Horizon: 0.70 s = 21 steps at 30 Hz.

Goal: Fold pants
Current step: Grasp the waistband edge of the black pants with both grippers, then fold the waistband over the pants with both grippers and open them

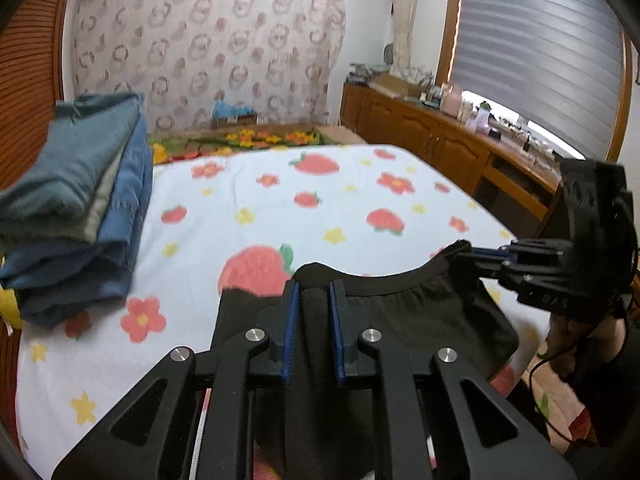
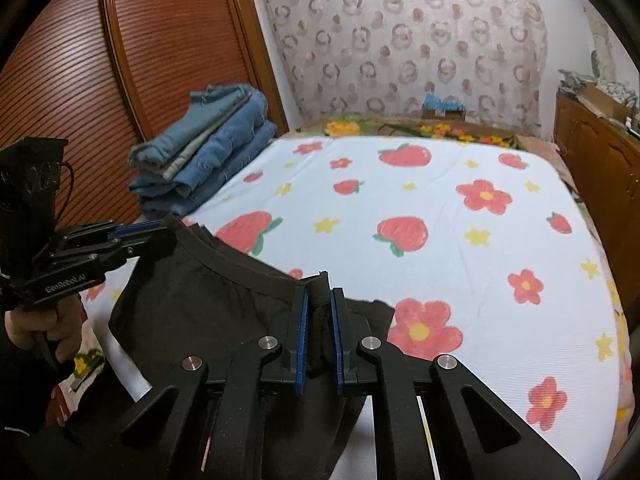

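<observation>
Pants [image 1: 400, 320], black, hang by their waistband over the near edge of the bed [image 1: 360, 208], stretched between the two grippers. The left gripper [image 1: 314, 292] has its jaws closed on one end of the waistband, a fold of black cloth pinched between the blue pads [image 1: 292, 336]. The right gripper [image 2: 319, 300] has its jaws clamped on the other end of the same band in the same way; from the left wrist view it shows at the waistband's right corner [image 1: 484, 258]. Between them the band sags in a shallow curve, and the rest of the cloth drops below the bed's near edge, out of view.

Beyond the pants the strawberry-and-flower bedspread [image 2: 440, 200] lies flat and open to the far edge. A stack of folded jeans [image 2: 208, 152] sits at the bed's far left corner, well apart from the pants, beside the slatted wooden door [image 2: 80, 60]. A wooden cabinet [image 1: 420, 136] runs along the bed's right side, its top crowded with small items too blurred to name.
</observation>
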Tool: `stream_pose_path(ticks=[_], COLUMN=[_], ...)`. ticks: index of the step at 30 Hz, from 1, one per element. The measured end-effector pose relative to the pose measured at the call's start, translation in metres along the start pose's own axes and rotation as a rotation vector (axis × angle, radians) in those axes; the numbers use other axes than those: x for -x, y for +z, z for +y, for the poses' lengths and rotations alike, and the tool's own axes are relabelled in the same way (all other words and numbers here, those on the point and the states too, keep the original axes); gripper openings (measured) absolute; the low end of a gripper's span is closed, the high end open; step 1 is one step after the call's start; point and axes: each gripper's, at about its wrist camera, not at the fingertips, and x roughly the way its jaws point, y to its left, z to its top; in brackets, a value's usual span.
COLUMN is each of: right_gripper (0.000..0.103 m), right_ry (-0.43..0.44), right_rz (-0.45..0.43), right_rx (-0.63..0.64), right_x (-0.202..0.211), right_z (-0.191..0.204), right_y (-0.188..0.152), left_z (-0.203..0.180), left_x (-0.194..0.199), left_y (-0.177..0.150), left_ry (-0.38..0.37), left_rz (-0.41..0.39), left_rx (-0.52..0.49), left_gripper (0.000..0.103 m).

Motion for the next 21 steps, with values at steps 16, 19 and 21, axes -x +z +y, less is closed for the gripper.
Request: stream_pose_path(ticks=[16, 19, 21], right_gripper=[0.010, 0.010, 0.010], right_ry=[-0.072, -0.067, -0.070], right_rz=[0.062, 0.055, 0.051], right_rx=[-0.020, -0.024, -0.021], right_x=[-0.026, -0.025, -0.023], right_z=[-0.003, -0.003, -0.003], right_y=[0.007, 0.008, 0.009], left_z=[0.011, 0.013, 0.014], left_x=[-0.018, -0.009, -0.002], left_y=[-0.002, -0.008, -0.015], left_ry=[0.057, 0.046, 0.046], left_rz=[0.064, 0.053, 0.049], left_rx=[0.019, 0.030, 0.038], left_gripper=[0.027, 0.047, 0.048])
